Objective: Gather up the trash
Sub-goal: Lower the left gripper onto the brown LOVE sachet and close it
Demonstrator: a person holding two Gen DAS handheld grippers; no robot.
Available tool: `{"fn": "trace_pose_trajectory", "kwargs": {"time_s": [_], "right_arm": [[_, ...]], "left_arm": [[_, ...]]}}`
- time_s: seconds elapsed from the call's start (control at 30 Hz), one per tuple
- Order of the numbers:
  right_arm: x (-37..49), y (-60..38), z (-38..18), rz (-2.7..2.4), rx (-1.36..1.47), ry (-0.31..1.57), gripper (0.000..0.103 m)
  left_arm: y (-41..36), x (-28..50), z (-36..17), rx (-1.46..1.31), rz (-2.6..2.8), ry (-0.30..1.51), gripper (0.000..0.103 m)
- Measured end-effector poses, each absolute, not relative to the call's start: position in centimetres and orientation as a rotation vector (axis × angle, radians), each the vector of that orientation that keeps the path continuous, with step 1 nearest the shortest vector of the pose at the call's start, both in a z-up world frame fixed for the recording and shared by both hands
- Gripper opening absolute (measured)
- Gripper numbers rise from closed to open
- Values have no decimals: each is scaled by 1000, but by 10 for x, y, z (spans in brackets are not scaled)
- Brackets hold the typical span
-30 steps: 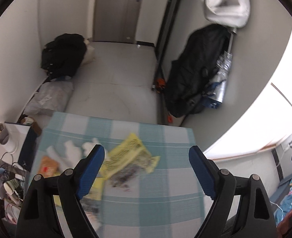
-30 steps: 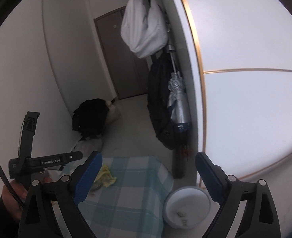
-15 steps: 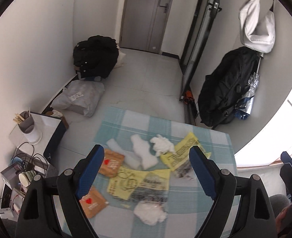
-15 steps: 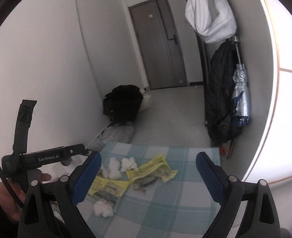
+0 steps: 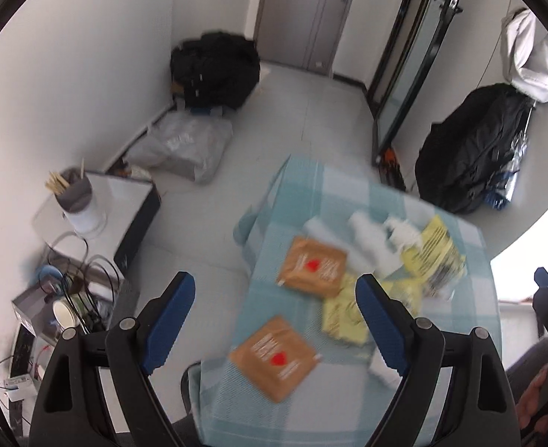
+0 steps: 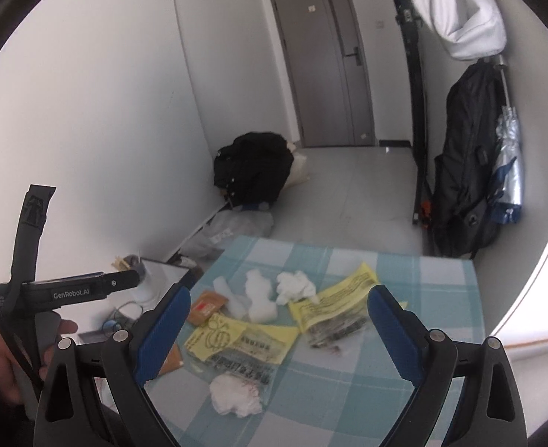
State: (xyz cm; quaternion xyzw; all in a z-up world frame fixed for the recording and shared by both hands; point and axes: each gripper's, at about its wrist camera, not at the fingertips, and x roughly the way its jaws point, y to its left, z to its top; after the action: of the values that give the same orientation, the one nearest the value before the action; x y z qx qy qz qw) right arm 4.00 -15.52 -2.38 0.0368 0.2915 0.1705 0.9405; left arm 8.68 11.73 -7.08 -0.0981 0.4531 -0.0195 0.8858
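Left gripper (image 5: 274, 320): wide apart, empty, above table edge.
Right gripper (image 6: 279, 329): wide apart, empty.
Trash: scattered on checked table (image 6: 348, 395).
Brown packet (image 5: 274, 357): just ahead of left gripper, between fingers.
Yellow wrapper (image 6: 242, 342): ahead of right gripper, long axis crosswise.
Nearer brown packet: left, likely.
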Motion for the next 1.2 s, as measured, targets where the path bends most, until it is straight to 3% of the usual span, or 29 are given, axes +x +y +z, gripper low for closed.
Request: {"fn": "trace_pose_trajectory", "kwargs": {"time_s": [0.47,1.2], "right_arm": [[48,-133,-65,363,39,678,97],[49,-138,-72,393,76,690,97]], "left_arm": [[102,90,-149,-100,-210,1253,86],[113,92,-150,-16,-165,1206,86]]}}
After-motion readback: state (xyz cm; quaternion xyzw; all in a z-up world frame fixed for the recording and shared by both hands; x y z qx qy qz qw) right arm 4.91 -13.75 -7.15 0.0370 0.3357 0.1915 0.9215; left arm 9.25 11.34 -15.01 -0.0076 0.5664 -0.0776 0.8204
